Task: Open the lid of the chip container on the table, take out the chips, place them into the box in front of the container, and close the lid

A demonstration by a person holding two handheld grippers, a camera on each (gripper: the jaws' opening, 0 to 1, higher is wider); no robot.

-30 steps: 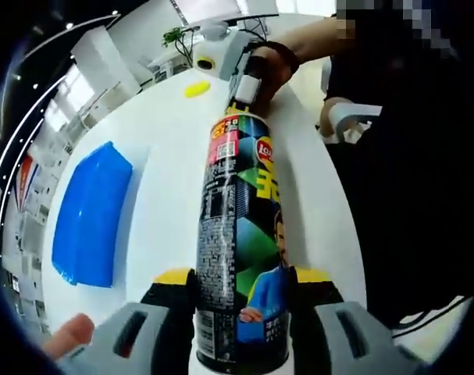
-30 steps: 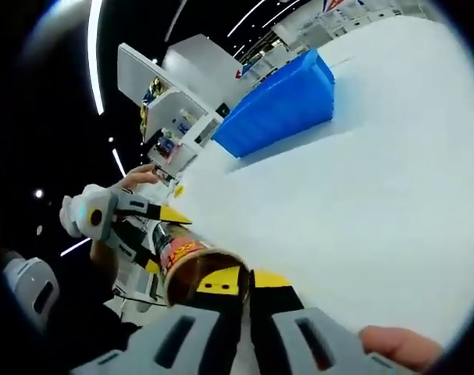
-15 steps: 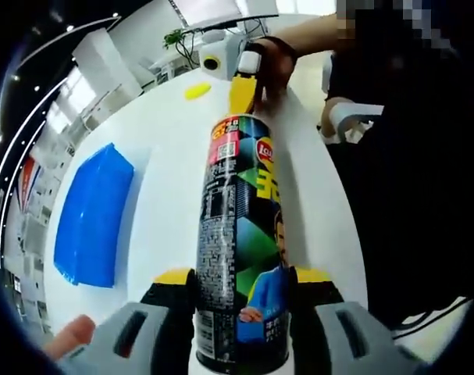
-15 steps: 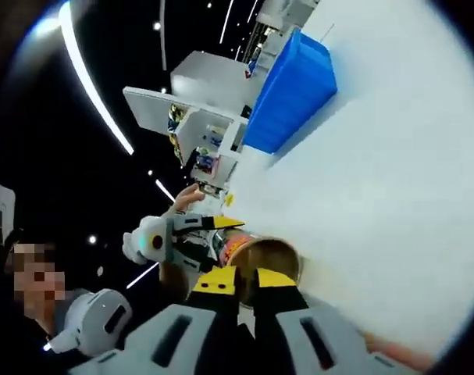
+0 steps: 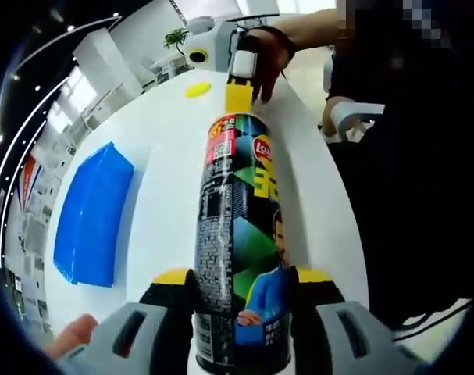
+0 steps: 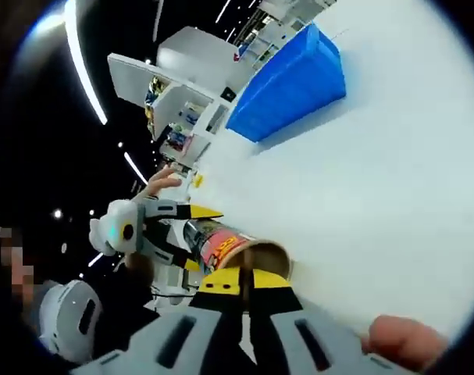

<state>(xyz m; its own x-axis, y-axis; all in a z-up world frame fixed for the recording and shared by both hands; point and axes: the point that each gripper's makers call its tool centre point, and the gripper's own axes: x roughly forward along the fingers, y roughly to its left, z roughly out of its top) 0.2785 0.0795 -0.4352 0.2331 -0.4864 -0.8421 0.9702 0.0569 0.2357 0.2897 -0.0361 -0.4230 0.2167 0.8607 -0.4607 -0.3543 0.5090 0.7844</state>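
Chip can clamped at its base, mouth open

Left gripper (image 5: 240,293) grips the chip can (image 5: 240,234) over the white table (image 5: 166,156); right gripper (image 6: 238,283), jaws pressed together, meets its rim; blue box (image 5: 88,215) at 9 o'clock; contents hidden

The left gripper (image 5: 242,283) clamps the chip container (image 5: 240,234) over the table (image 5: 166,156), beside the blue box (image 5: 88,215).

We are seeing the white table (image 5: 166,148) lying bare between the chip container (image 5: 240,250) and the blue box (image 5: 92,211), leaving open passage there. The right gripper (image 5: 238,94) is crowding the container's open mouth, and a person's dark torso (image 5: 408,172) is blocking the table's near side.
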